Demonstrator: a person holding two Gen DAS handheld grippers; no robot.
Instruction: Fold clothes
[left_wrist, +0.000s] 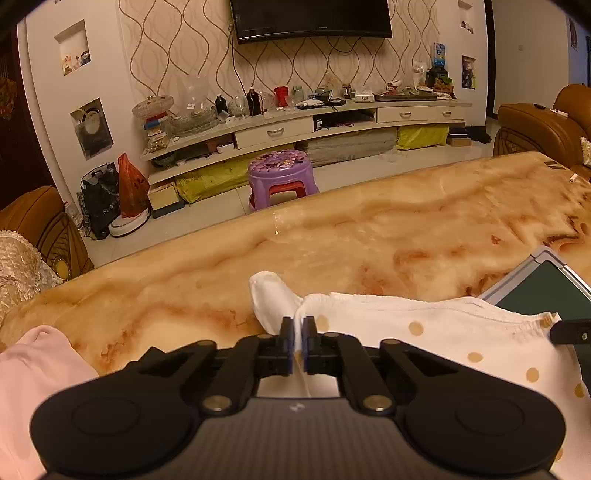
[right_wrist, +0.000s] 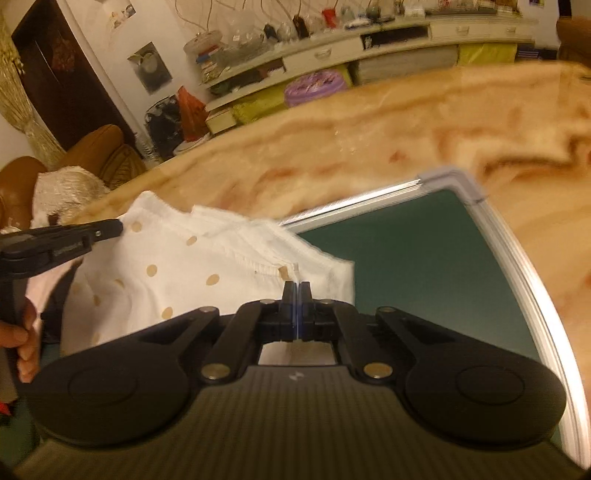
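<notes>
A white garment with tan dots (left_wrist: 424, 332) lies bunched on the marbled table (left_wrist: 369, 236), with its right part over a green board. My left gripper (left_wrist: 298, 325) is shut on a raised fold at the garment's left end, white cloth showing between the pads. In the right wrist view my right gripper (right_wrist: 297, 288) is shut on the ribbed edge of the same garment (right_wrist: 166, 266), near its right corner. The left gripper (right_wrist: 117, 226) reaches in from the left over the cloth, held by a person's hand (right_wrist: 26, 343). The right gripper (left_wrist: 554, 330) shows at the left view's right edge.
A green board with a silver frame (right_wrist: 406, 258) lies on the table (right_wrist: 369, 140) under and right of the garment. A pink cloth (left_wrist: 37, 369) lies at the near left. Past the far table edge stand a purple stool (left_wrist: 280, 173) and brown armchairs.
</notes>
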